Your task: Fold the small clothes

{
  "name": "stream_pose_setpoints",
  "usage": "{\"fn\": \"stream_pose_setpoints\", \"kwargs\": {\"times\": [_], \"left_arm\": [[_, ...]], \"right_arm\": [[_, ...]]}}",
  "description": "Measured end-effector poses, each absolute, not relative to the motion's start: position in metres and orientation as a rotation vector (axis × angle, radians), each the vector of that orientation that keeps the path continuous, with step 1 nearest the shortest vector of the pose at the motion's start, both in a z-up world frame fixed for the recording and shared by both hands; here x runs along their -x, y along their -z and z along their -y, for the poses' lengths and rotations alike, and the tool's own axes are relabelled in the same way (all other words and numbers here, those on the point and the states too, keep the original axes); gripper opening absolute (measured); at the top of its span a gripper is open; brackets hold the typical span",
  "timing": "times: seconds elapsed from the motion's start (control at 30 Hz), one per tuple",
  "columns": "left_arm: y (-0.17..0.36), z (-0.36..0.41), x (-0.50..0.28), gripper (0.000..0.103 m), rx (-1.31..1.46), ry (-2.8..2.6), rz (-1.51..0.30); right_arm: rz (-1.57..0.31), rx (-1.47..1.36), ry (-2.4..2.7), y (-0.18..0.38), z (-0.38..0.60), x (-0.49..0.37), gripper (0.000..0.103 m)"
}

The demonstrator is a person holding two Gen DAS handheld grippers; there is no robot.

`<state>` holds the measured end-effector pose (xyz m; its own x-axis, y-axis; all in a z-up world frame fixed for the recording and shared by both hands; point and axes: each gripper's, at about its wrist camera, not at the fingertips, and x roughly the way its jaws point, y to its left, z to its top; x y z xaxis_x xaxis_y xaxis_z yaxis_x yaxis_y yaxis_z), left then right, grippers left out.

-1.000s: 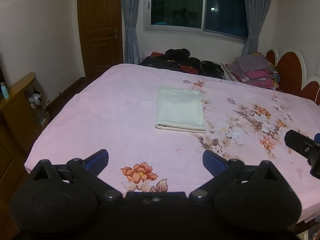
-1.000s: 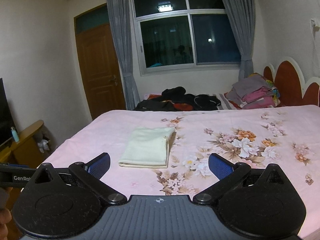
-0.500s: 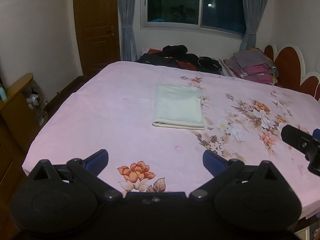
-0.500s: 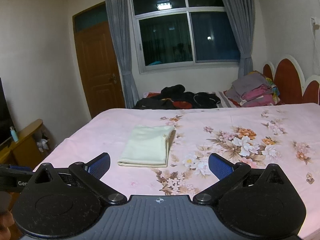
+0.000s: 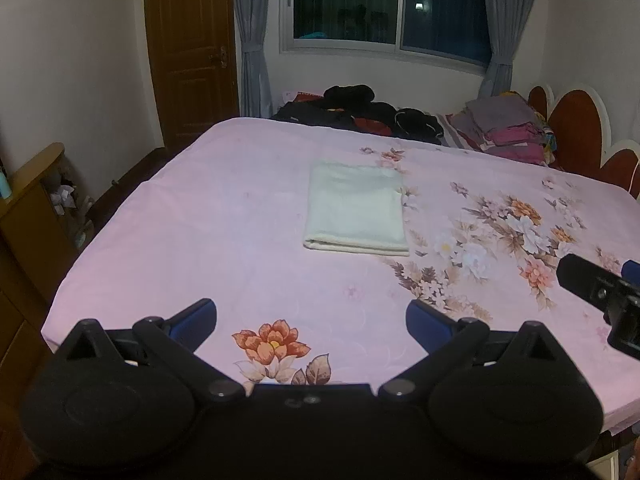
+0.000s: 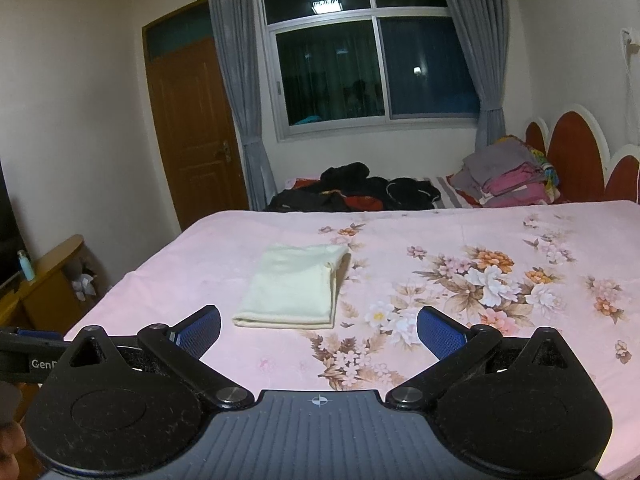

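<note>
A pale cream garment (image 5: 355, 209) lies folded into a neat rectangle on the pink floral bedsheet (image 5: 224, 216); it also shows in the right wrist view (image 6: 294, 286). My left gripper (image 5: 311, 316) is open and empty, held back over the near edge of the bed, well short of the garment. My right gripper (image 6: 319, 330) is open and empty, also back from the garment. The right gripper's finger shows at the right edge of the left wrist view (image 5: 592, 284).
Dark clothes (image 5: 360, 110) are heaped at the far side of the bed, with a stack of folded grey and pink clothes (image 5: 506, 126) by the headboard (image 5: 572, 128). A wooden cabinet (image 5: 28, 208) stands left of the bed, a door (image 5: 192, 48) behind.
Both grippers have drawn back and tilted up slightly from the bed. The folded garment has not moved. Both stay open.
</note>
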<state>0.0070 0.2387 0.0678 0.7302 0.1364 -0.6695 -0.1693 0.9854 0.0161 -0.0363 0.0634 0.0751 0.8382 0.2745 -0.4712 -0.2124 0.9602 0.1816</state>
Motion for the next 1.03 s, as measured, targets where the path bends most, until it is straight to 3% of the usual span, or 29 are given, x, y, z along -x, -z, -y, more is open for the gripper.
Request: {"fn": "stream_pose_setpoints", "kwargs": {"times": [1.03], "left_arm": [[-0.046, -0.238, -0.049, 0.102, 0.024, -0.107, -0.704]], "right_arm": [[-0.589, -0.137, -0.22, -0.045, -0.056, -0.002, 0.103]]}}
